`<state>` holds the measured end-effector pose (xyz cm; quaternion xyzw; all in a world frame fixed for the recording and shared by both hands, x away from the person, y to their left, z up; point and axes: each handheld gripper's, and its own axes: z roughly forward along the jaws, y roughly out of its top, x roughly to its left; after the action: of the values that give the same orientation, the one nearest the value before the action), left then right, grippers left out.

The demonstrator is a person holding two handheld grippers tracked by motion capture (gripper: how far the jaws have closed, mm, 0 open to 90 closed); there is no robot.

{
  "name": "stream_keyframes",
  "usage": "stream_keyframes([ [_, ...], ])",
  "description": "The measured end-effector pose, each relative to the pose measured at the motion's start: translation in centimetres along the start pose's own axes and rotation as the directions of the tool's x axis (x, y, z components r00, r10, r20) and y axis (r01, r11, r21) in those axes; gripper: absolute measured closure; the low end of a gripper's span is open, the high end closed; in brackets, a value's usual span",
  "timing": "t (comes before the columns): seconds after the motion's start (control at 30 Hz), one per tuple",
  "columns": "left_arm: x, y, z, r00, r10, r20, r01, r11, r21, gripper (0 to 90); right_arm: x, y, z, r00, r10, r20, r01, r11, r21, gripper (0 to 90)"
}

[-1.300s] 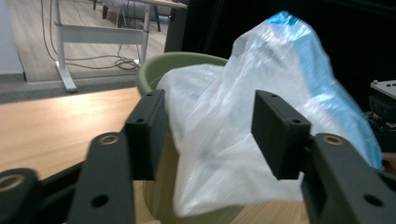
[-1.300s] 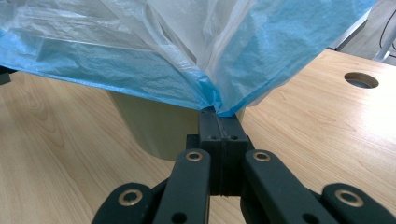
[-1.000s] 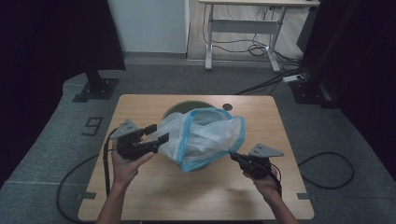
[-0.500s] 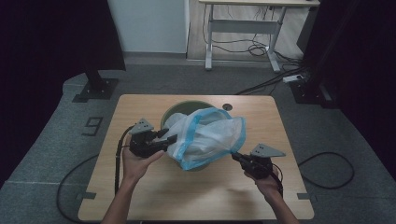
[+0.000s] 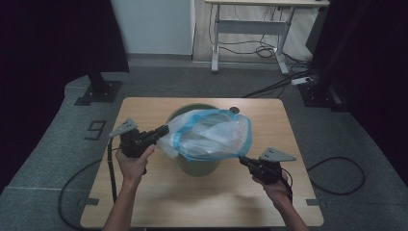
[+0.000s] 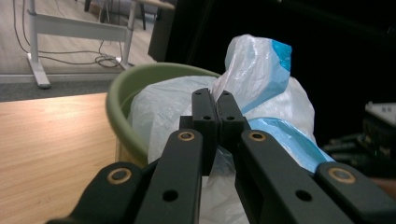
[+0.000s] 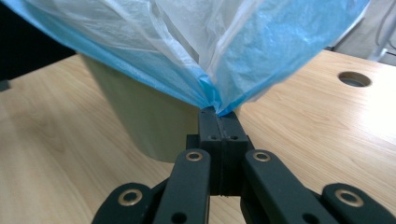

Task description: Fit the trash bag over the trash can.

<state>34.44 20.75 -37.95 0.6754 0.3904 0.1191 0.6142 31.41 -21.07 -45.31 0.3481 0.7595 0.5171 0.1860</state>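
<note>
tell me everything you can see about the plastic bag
The plastic bag is thin, crinkled and see-through white, with a blue band along its open edge. It is stretched wide over the top of the green bin on the wooden table, part of it hanging inside the bin. The left gripper has just closed its jaws on the bag's left edge, and the right gripper pinches a blue corner at the right, pulling it taut. The bag looks empty.

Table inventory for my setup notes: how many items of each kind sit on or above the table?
Green bin: 1
Blue-edged plastic bag: 1
Grippers: 2, left gripper and right gripper, each shut on the bag
Total: 4
</note>
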Motion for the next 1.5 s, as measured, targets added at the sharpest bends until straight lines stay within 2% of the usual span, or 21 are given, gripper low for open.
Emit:
stream_keyframes([
  [0.03,0.8,-0.3,-0.4,0.9993,-0.034,0.016,0.034,0.9991,-0.025,88.7,0.2,0.0,0.0,1.0000,-0.006,-0.007,0.006,1.000,0.000,88.8],
  [0.07,0.8,-0.3,-0.4,0.9993,-0.034,0.016,0.034,0.9991,-0.025,88.6,0.4,0.0,0.0,0.9998,-0.010,-0.014,0.010,1.000,0.001,88.8],
  [0.1,1.6,-0.7,-0.8,0.9968,-0.068,0.042,0.070,0.9967,-0.042,88.5,0.6,0.0,0.0,0.9997,-0.018,-0.019,0.018,1.000,-0.002,88.8],
  [0.13,1.6,-0.7,-0.8,0.9968,-0.068,0.042,0.070,0.9967,-0.042,88.5,0.8,0.0,0.0,0.9994,-0.021,-0.028,0.021,1.000,-0.004,88.8],
  [0.17,2.2,-1.1,-1.1,0.9945,-0.092,0.048,0.095,0.9942,-0.050,88.6,1.0,0.0,-0.1,0.9990,-0.025,-0.037,0.025,1.000,-0.007,88.8],
  [0.2,2.2,-1.1,-1.1,0.9945,-0.092,0.048,0.095,0.9942,-0.050,88.6,1.0,0.0,-0.1,0.9990,-0.025,-0.037,0.025,1.000,-0.007,88.8],
  [0.23,2.6,-1.5,-1.4,0.9929,-0.110,0.046,0.112,0.9923,-0.052,88.7,1.4,-0.1,0.0,0.9980,-0.040,-0.049,0.039,0.999,-0.005,88.8],
  [0.27,2.6,-1.5,-1.4,0.9929,-0.110,0.046,0.112,0.9923,-0.052,88.8,1.6,-0.1,0.0,0.9976,-0.043,-0.054,0.043,0.999,-0.003,88.8],
  [0.37,2.9,-2.3,-1.6,0.9933,-0.115,0.011,0.116,0.9924,-0.043,89.0,1.8,-0.3,0.2,0.9968,-0.046,-0.066,0.046,0.999,0.004,88.8],
  [0.47,3.2,-3.2,-1.5,0.9907,-0.136,-0.003,0.136,0.9899,-0.040,89.0,1.6,-0.6,0.4,0.9963,-0.041,-0.075,0.043,0.999,0.015,88.8],
  [0.53,3.4,-3.5,-1.5,0.9892,-0.147,-0.005,0.147,0.9884,-0.039,89.0,1.5,-0.9,0.5,0.9962,-0.040,-0.078,0.042,0.999,0.026,88.8],
  [0.57,3.7,-4.1,-1.5,0.9863,-0.165,-0.004,0.164,0.9856,-0.039,89.0,1.5,-1.0,0.6,0.9961,-0.036,-0.081,0.038,0.999,0.031,88.8],
  [0.73,4.2,-5.0,-1.2,0.9828,-0.184,-0.011,0.184,0.9824,-0.034,89.1,1.4,-1.3,0.9,0.9952,-0.034,-0.091,0.039,0.998,0.053,88.8],
  [0.97,5.1,-6.1,0.1,0.9749,-0.220,-0.033,0.221,0.9751,0.017,89.2,0.9,-2.3,2.0,0.9952,-0.014,-0.097,0.023,0.995,0.094,88.8],
  [1.1,5.2,-6.2,0.5,0.9744,-0.222,-0.039,0.223,0.9743,0.033,89.2,0.7,-2.5,2.4,0.9952,-0.008,-0.098,0.019,0.994,0.108,88.8],
  [1.17,5.1,-6.0,0.2,0.9771,-0.210,-0.037,0.211,0.9766,0.042,88.0,0.5,-2.7,2.7,0.9943,0.004,-0.107,0.009,0.993,0.115,88.8],
  [1.27,4.8,-5.7,-0.4,0.9806,-0.191,-0.045,0.192,0.9811,0.023,75.1,0.6,-2.6,2.6,0.9944,-0.002,-0.106,0.014,0.993,0.117,88.7],
  [1.3,4.3,-5.1,-1.3,0.9843,-0.167,-0.058,0.167,0.9860,-0.010,70.4,0.6,-2.6,2.6,0.9944,-0.003,-0.106,0.015,0.993,0.118,88.7],
  [1.33,4.0,-4.7,-1.7,0.9859,-0.156,-0.061,0.155,0.9877,-0.020,65.5,0.7,-2.6,2.6,0.9943,-0.004,-0.107,0.017,0.993,0.119,88.7],
  [1.43,3.0,-3.3,-2.4,0.9919,-0.105,-0.071,0.104,0.9945,-0.016,55.6,0.8,-2.6,2.7,0.9940,-0.013,-0.109,0.026,0.992,0.123,88.7],
  [1.5,2.4,-2.6,-2.6,0.9937,-0.076,-0.082,0.075,0.9971,-0.011,51.2,0.9,-2.5,2.8,0.9942,-0.015,-0.107,0.028,0.992,0.124,88.8],
])
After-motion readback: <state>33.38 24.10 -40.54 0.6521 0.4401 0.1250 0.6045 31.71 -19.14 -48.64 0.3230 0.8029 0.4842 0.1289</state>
